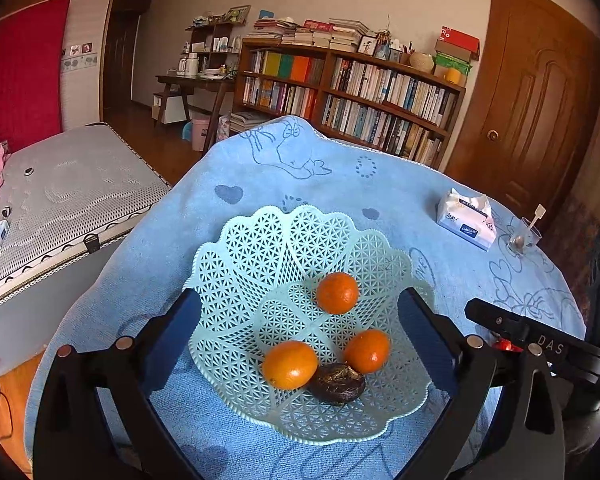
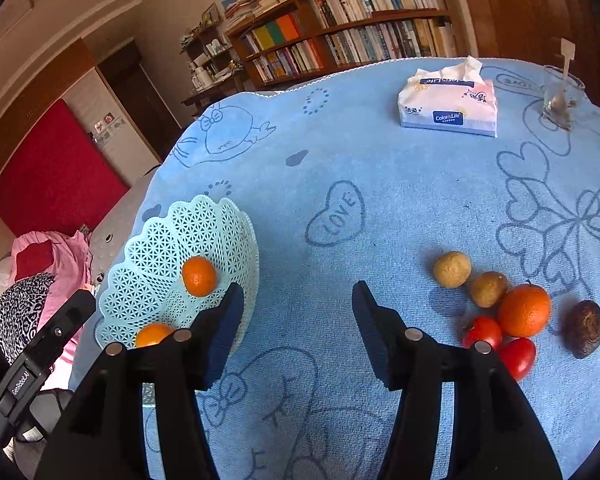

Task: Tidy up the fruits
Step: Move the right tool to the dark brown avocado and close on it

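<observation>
Your left gripper hangs open over the basket at frame center, while your right gripper gapes empty, loose fruit at lower right.

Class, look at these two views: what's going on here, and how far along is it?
A person holding two grippers is sorting fruit into a basket on a blue cloth. Both the left gripper and the right gripper are open and hold nothing. Three oranges and one dark fruit lie in the basket. Six fruits remain on the cloth to the right.
</observation>
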